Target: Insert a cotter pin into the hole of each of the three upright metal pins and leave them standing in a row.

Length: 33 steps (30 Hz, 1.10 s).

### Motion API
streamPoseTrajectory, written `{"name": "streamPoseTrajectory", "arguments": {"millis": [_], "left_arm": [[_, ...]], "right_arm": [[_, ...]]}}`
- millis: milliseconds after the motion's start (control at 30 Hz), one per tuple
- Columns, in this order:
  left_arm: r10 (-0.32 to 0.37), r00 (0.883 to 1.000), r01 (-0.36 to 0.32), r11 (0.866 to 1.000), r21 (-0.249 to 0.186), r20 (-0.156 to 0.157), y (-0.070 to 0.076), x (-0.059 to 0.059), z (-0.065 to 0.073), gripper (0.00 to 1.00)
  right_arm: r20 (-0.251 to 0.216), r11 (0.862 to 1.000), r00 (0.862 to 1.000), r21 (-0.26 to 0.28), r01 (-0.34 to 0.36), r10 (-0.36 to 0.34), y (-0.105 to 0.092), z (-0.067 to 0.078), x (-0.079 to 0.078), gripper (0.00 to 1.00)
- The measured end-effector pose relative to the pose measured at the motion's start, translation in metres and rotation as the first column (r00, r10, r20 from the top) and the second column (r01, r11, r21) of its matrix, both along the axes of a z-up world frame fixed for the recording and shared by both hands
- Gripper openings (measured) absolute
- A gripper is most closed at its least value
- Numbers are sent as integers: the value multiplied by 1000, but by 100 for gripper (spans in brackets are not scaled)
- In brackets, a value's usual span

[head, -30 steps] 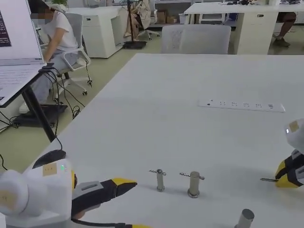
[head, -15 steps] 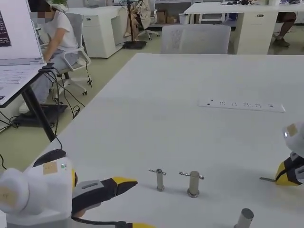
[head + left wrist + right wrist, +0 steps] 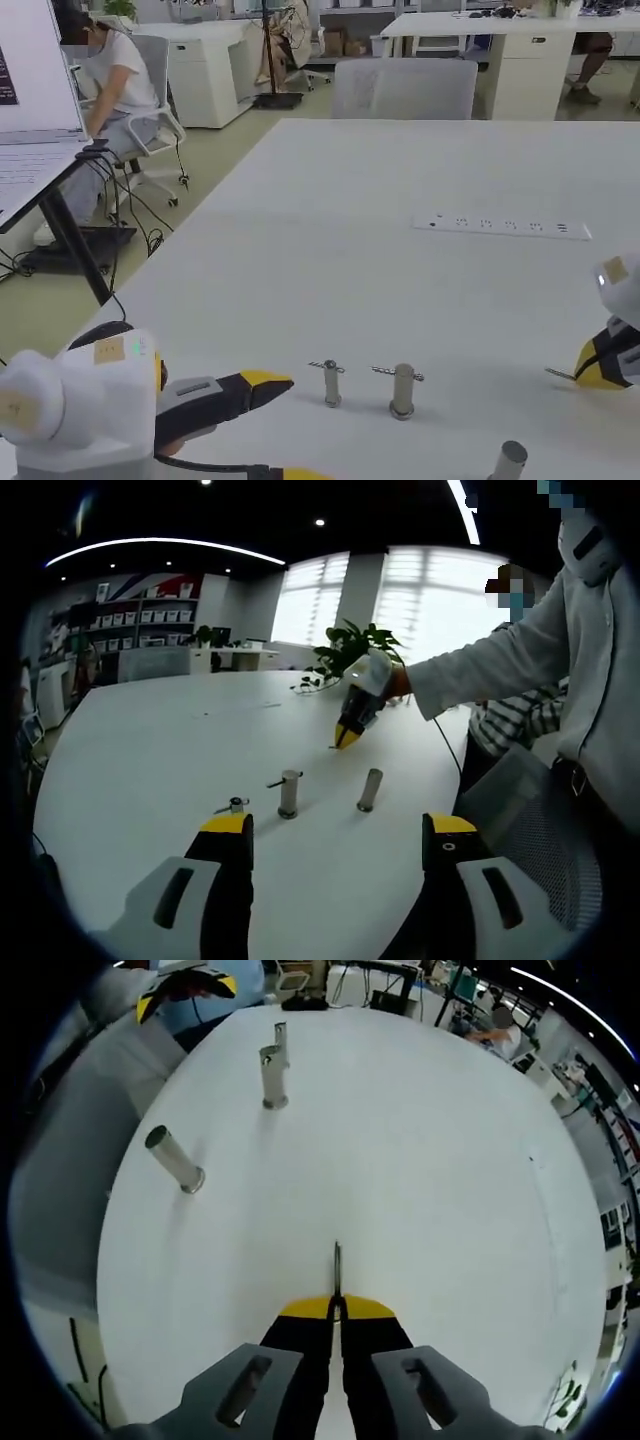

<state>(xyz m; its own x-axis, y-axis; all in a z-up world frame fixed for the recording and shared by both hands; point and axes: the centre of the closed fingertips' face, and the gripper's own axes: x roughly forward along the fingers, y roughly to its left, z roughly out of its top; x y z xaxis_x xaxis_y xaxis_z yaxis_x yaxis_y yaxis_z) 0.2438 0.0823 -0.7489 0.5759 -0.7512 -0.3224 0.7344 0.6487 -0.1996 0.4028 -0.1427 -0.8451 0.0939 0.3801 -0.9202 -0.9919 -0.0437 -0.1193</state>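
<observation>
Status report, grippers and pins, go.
Left gripper open, empty. Right gripper shut on cotter pin. Two metal pins fitted, third pin bare. Power strip well clear.

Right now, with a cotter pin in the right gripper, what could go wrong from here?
The right gripper pinches the cotter pin only by its end, so it may swivel or slip at the hole. The bare third pin stands unbraced, and a sideways push could topple it. The open left gripper sits close to a finished pin and could knock it.
</observation>
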Motion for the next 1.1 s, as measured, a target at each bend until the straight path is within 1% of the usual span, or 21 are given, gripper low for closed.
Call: {"name": "streamPoseTrajectory", "arguments": {"millis": [167,400,700,833,1000,1100], "left_arm": [[-16,1000,16,1000,-2,10,-6,1,4,68],[-41,999,41,999,-5,21,-18,3,9,68],[-81,996,81,997,5,38,-37,7,15,68],[-98,994,97,995,18,38,-46,8,15,67],[-109,993,108,994,13,37,-56,11,17,65],[-111,993,111,994,8,31,-63,13,18,64]], "right_arm": [[19,1000,1000,14,-11,11,6,15,-7,3],[50,999,998,19,-36,35,14,37,-20,3],[75,997,994,30,-76,74,27,60,-39,3],[95,994,991,41,-103,99,36,71,-50,3],[122,989,984,64,-135,127,49,83,-64,3],[146,986,979,75,-152,140,55,88,-70,3]]}}
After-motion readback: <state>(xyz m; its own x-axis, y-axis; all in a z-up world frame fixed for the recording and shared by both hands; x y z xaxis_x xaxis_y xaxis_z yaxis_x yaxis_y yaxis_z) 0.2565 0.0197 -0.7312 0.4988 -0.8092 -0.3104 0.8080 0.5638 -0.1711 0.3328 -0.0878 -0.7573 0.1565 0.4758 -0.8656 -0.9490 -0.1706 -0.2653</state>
